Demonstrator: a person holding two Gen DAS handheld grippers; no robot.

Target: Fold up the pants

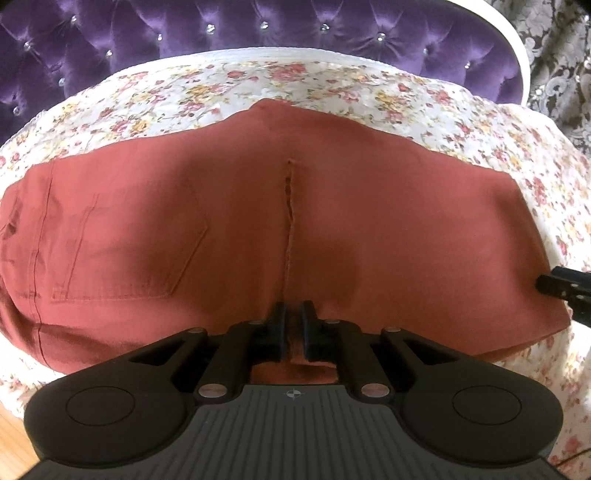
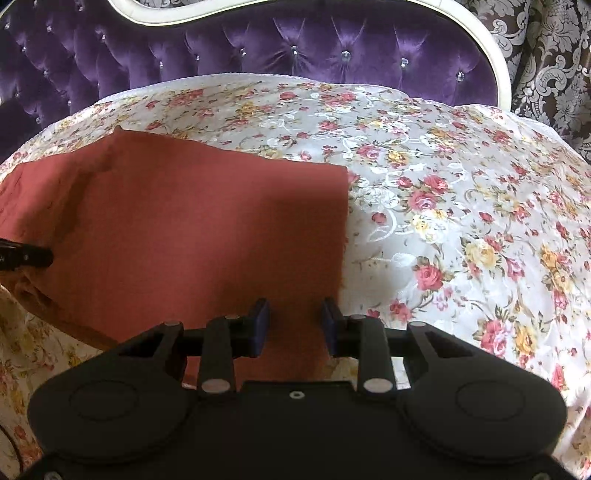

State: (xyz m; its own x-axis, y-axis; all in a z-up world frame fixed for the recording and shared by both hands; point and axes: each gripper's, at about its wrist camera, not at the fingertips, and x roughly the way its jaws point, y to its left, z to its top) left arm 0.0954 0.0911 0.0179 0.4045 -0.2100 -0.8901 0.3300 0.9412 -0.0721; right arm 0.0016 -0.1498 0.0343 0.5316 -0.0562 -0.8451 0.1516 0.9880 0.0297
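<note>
Rust-red pants [image 1: 258, 221] lie spread across the floral bed [image 1: 332, 88], back pocket [image 1: 129, 240] up, purple headboard [image 1: 221, 29] behind. Left tongs [image 1: 291, 332] pinch the near edge of the pants, a strip of cloth clamped between the pads. Right tongs [image 2: 295, 328] gape wide over the cloth's right near corner, gripping nothing.
</note>
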